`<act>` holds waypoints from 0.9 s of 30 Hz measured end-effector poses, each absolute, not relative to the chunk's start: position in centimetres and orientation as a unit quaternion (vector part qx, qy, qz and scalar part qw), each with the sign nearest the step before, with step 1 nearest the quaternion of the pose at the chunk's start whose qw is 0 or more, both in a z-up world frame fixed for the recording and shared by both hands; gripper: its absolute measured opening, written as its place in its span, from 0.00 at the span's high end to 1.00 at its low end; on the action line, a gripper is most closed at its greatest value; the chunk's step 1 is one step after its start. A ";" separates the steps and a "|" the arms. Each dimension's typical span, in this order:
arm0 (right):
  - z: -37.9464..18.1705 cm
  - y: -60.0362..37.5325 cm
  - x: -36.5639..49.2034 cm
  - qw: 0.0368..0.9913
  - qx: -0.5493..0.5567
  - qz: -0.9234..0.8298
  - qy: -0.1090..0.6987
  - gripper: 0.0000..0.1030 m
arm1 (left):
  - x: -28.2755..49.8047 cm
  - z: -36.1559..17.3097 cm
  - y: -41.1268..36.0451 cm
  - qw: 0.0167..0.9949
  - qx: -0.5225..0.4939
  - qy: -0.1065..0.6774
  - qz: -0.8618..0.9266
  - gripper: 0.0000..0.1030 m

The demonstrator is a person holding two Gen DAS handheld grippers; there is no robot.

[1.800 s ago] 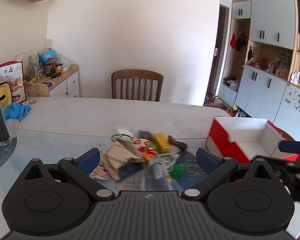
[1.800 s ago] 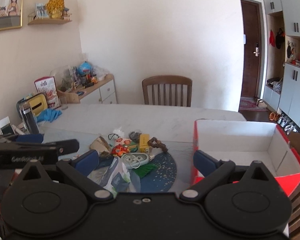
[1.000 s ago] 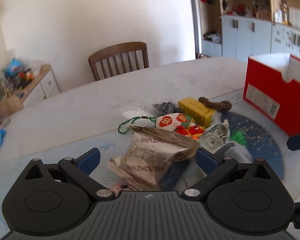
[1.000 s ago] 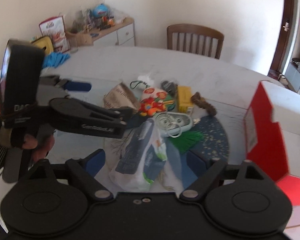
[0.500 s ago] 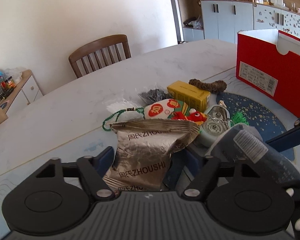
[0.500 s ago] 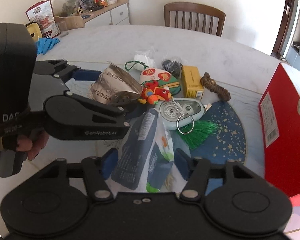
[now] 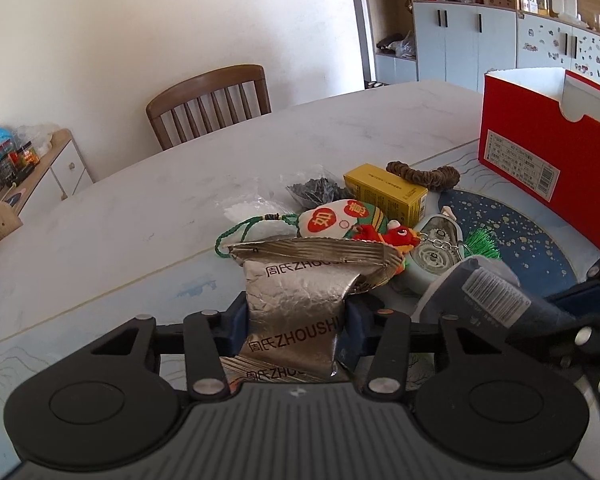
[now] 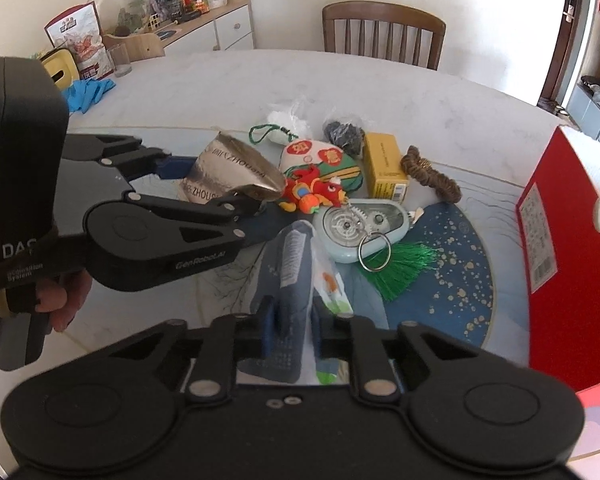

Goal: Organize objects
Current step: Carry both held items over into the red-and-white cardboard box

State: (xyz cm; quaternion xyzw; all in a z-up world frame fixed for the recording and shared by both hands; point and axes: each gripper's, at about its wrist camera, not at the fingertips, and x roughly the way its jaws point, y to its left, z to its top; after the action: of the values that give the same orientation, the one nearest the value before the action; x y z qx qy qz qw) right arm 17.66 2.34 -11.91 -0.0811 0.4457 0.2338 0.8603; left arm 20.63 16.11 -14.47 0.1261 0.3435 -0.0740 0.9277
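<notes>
The silver packet (image 7: 296,312) is gripped by the left gripper (image 7: 296,330), whose jaws have just been closing. The blue pouch (image 8: 290,280) is pinched by the right gripper (image 8: 290,330); its near end is hidden behind the jaws.

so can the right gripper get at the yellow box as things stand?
Probably not yet: the right gripper is shut on the blue packet. The yellow box lies beyond the light blue case, its top uncovered.
</notes>
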 end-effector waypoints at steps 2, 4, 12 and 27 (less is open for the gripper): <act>-11.6 2.1 17.7 0.864 -0.081 0.222 0.444 0.89 | 20.6 -14.5 16.2 0.926 0.127 0.349 -0.068 0.55; -11.1 1.5 17.8 0.864 -0.068 0.218 0.448 0.89 | 20.5 -14.3 16.4 0.926 0.121 0.353 -0.063 0.55; -7.6 -1.9 17.1 0.879 -0.031 0.211 0.426 0.89 | 19.4 -11.4 16.8 0.928 0.087 0.359 -0.055 0.55; -2.3 -12.0 18.1 0.908 0.001 0.187 0.375 0.89 | 19.2 -4.0 8.3 0.927 0.052 0.355 -0.108 0.55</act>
State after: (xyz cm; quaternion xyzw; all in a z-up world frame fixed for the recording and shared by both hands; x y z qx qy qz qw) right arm 18.06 -11.95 -2.27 0.0014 0.3746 0.1868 0.9082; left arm 19.18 8.25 -3.97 0.0516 0.3547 -0.1076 0.9273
